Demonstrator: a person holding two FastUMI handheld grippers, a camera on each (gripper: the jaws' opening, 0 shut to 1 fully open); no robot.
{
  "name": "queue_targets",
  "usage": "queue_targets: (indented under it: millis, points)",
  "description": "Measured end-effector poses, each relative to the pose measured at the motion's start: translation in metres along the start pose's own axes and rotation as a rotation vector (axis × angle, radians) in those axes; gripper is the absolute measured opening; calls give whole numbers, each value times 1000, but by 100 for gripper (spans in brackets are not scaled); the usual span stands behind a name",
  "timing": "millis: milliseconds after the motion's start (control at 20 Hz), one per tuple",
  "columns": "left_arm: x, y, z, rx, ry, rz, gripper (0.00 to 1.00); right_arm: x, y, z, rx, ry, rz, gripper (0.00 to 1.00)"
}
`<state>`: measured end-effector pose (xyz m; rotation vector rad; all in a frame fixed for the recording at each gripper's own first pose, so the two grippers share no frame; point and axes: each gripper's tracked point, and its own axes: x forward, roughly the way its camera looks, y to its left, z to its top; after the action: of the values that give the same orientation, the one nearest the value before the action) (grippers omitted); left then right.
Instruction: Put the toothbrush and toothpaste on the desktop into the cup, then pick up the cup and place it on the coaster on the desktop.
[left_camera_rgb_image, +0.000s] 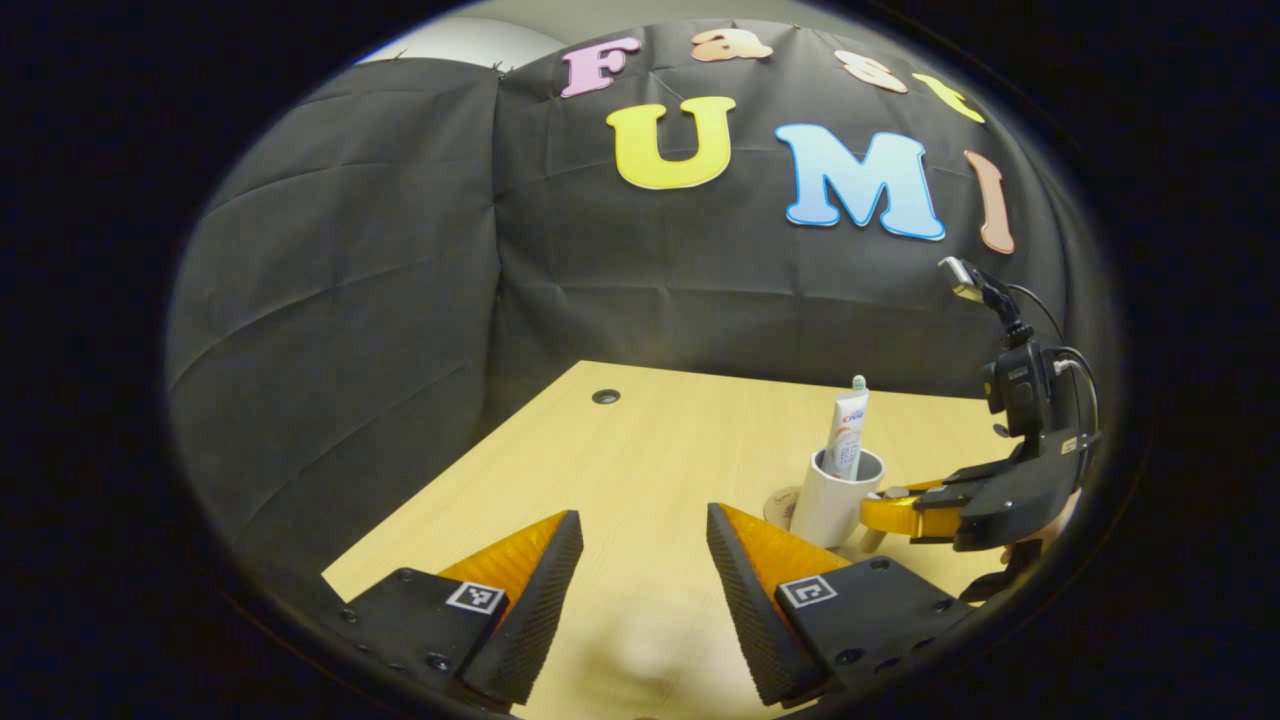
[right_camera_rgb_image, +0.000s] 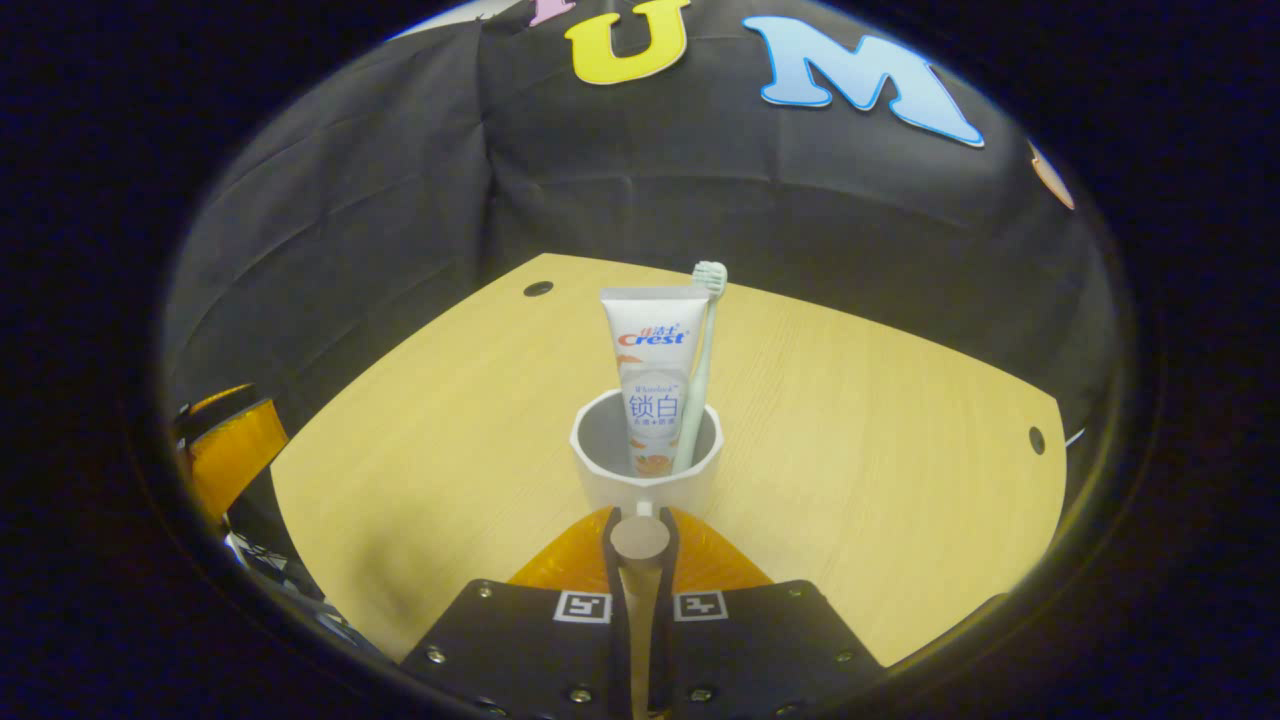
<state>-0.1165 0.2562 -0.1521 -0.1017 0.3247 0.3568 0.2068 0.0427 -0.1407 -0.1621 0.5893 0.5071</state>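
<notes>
The white cup (right_camera_rgb_image: 645, 470) stands upright on the desktop. The toothpaste (right_camera_rgb_image: 652, 375) and toothbrush (right_camera_rgb_image: 700, 370) stand inside (bristles at 12 o'clock). The coaster (left_camera_rgb_image: 780, 505) lies at the cup's 9 o'clock.

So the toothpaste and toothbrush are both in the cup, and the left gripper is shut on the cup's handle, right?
Not quite: the right gripper is shut on the handle, as the right gripper view shows. The toothpaste and toothbrush do stand in the cup.

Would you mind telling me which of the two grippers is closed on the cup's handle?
The right gripper: its fingers pinch the handle of the white cup, which holds the toothpaste and toothbrush. The left gripper stands open over the desktop, holding nothing.
</notes>
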Motion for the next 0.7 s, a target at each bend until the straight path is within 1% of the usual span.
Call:
queue_targets:
  millis: [50,150,300,400,500,550,600,700]
  points:
    - [1,1,-1,1,1,-4,82,1,0,1,-9,-10,-8,8]
    - [3,5,-2,6,3,-9,82,-1,0,-1,-28,-31,-18,8]
    - [5,9,-3,8,4,-18,84,-1,1,-2,-13,-39,-22,8]
    - [9,12,-2,11,4,-20,84,0,0,-3,-18,-35,-26,8]
    - [11,11,1,11,1,-27,84,-3,0,-3,-50,-14,-30,8]
    - [12,11,1,14,0,-29,84,-3,-2,3,-63,-28,-36,8]
    - [12,10,2,17,-3,-32,84,-1,-2,-2,-55,-16,-35,8]
    - [13,6,6,19,-6,-42,84,-2,-1,-4,-23,0,-34,20]
